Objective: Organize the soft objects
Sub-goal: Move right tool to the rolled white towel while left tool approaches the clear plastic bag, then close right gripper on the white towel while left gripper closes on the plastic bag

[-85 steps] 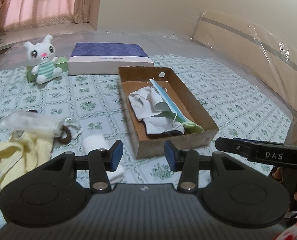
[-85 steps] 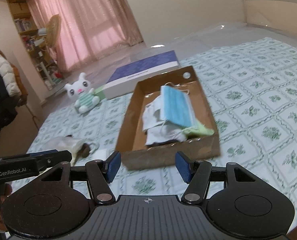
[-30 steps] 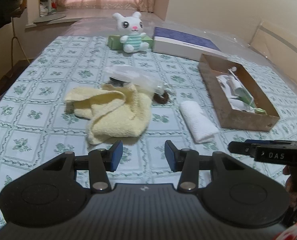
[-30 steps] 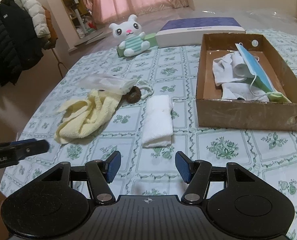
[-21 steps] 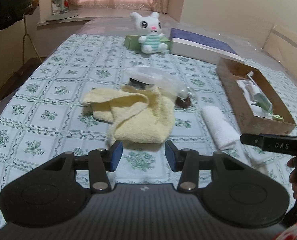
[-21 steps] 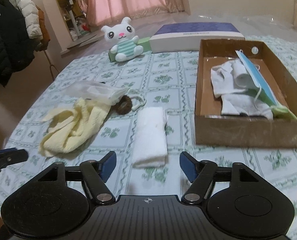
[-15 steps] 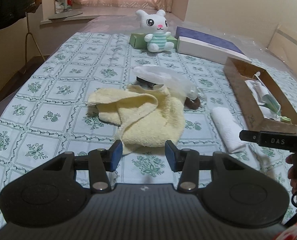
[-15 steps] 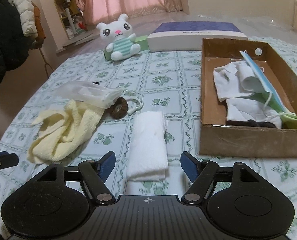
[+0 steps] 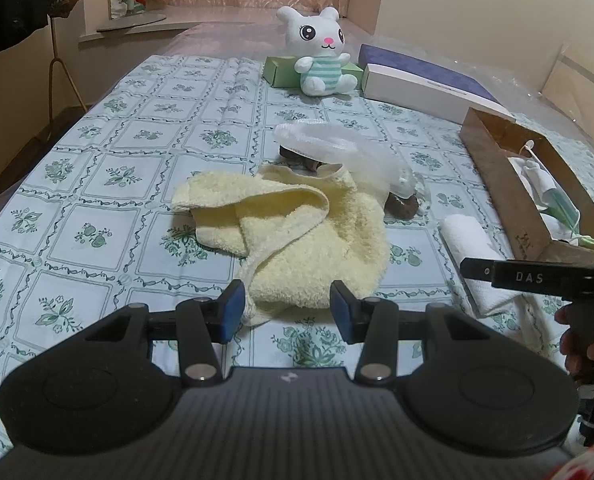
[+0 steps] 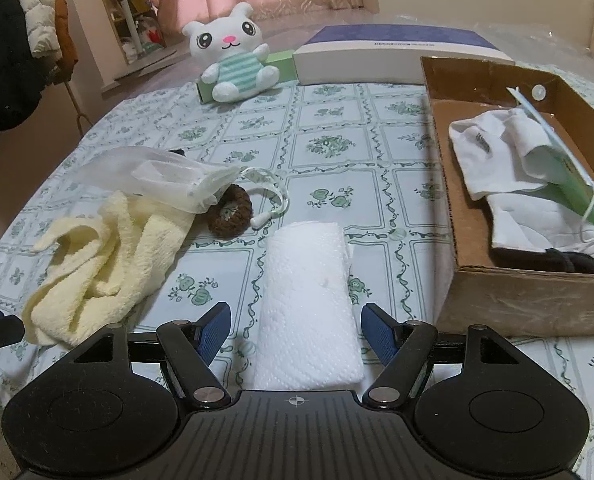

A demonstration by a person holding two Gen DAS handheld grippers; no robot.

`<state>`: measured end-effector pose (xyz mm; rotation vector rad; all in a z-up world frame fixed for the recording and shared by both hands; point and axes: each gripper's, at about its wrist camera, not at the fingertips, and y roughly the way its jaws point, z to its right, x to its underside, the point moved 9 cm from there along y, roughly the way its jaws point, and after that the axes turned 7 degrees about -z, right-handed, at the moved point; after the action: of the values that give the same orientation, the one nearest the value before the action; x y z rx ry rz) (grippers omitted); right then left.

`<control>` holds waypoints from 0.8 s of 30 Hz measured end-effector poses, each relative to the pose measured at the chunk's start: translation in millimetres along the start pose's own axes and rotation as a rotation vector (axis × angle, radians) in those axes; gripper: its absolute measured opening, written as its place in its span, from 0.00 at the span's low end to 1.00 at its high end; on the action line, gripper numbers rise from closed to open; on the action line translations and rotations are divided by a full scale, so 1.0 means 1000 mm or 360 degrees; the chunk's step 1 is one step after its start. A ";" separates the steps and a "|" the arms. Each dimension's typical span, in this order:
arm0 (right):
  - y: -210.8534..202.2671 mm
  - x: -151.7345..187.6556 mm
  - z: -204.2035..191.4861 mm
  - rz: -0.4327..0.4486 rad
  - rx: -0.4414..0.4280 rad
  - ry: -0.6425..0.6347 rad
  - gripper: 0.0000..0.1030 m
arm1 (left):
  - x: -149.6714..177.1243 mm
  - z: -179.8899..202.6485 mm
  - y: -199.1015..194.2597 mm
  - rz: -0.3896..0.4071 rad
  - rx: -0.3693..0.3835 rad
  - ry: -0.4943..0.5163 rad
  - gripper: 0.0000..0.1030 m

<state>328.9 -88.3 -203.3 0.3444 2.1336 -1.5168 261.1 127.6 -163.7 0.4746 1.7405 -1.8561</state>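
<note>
A crumpled yellow towel (image 9: 297, 232) lies on the patterned cloth; my left gripper (image 9: 287, 312) is open just short of its near edge. The towel also shows in the right wrist view (image 10: 105, 256). A folded white cloth (image 10: 309, 304) lies between the open fingers of my right gripper (image 10: 297, 334), which holds nothing. The same cloth shows in the left wrist view (image 9: 473, 252). A cardboard box (image 10: 525, 300) on the right holds white socks (image 10: 497, 160) and a face mask (image 10: 569, 176). A clear bag (image 10: 157, 180) and a brown crochet ring (image 10: 231, 210) lie beside the towel.
A white bunny plush (image 10: 233, 56) sits against a green box (image 10: 281, 64) at the back, beside a flat purple-topped box (image 10: 401, 52). Dark coats (image 10: 9, 60) hang at the left past the bed's edge. The right gripper's handle (image 9: 537, 276) crosses the left wrist view.
Both grippers moved away from the cardboard box. The left one closed in on the yellow towel, the right one on the white cloth, and the right fingers opened wider.
</note>
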 end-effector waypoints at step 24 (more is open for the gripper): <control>0.022 -0.002 -0.009 0.0086 0.0197 -0.0237 0.38 | -0.027 0.021 0.017 0.0069 0.0077 0.0037 0.41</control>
<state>338.5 -72.0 -218.2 0.3187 1.9071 -1.5956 294.9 110.5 -159.1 0.5508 1.6900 -1.8727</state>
